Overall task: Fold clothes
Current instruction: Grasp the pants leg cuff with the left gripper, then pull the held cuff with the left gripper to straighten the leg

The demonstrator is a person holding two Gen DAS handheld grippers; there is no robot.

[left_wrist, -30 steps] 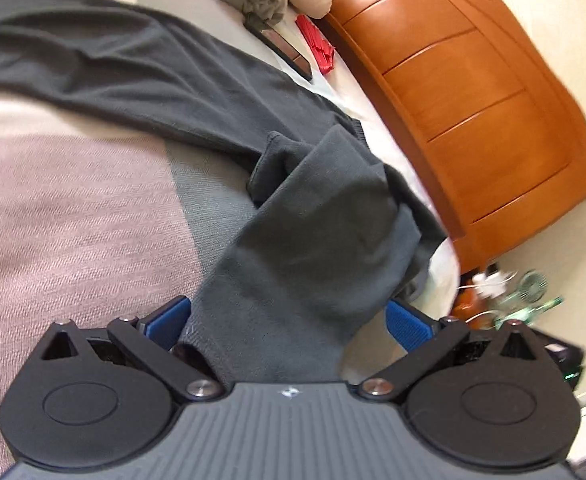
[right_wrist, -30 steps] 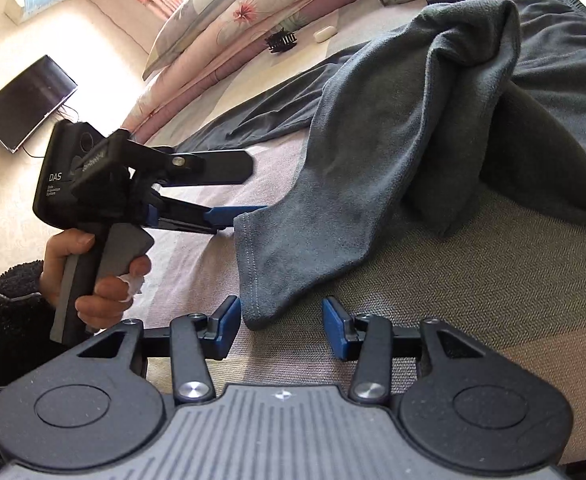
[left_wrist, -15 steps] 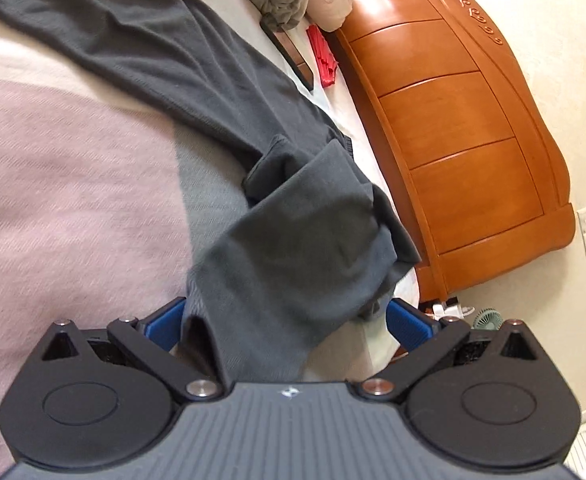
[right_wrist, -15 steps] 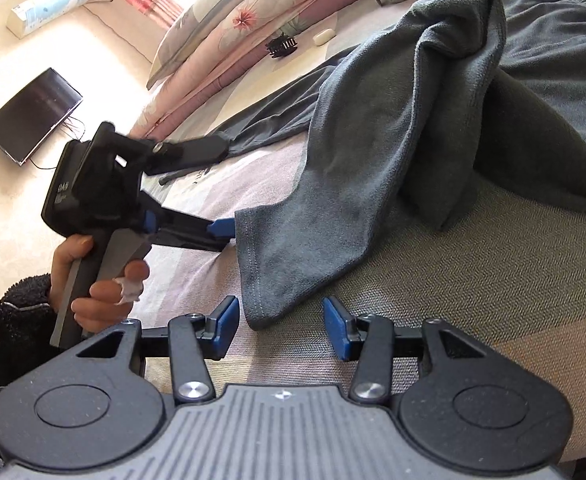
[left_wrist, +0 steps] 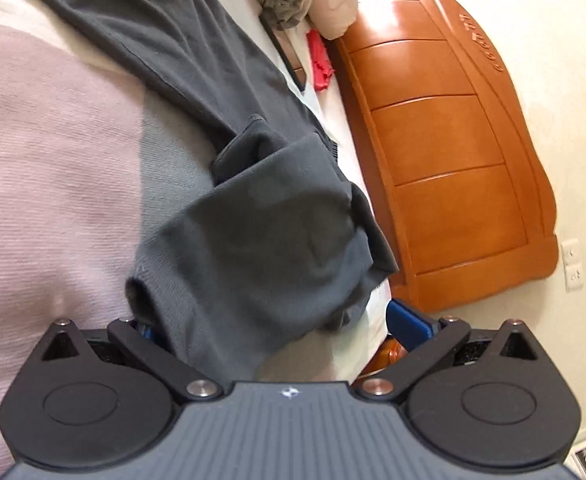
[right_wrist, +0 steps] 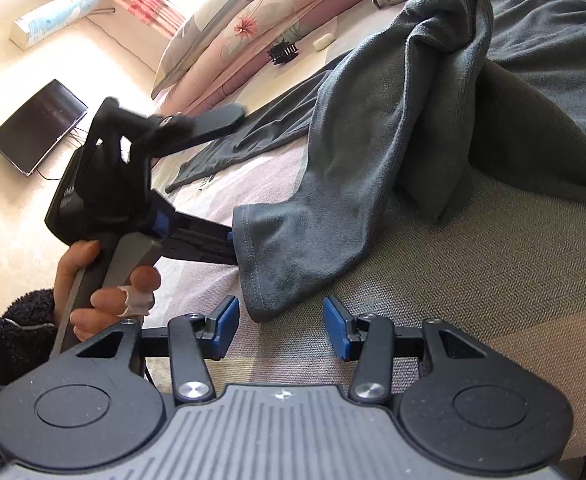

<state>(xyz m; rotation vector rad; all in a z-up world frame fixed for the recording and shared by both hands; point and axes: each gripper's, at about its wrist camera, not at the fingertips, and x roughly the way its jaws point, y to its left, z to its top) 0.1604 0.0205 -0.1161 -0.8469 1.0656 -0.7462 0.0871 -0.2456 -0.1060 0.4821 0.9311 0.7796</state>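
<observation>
Grey knit garment [right_wrist: 373, 152] sprawls across the bed [right_wrist: 473, 280], its hem corner hanging toward six o'clock. At nine o'clock the left gripper [right_wrist: 229, 240] has its jaws spread around the hem edge, not yet pinching. The right gripper [right_wrist: 280, 326] hovers with jaws spread just short of the corner. Closing too shallow could let the hem slip free.

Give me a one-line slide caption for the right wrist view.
Open right gripper faces dark grey garment hem on the bed.

No legible text or labels anywhere
</observation>
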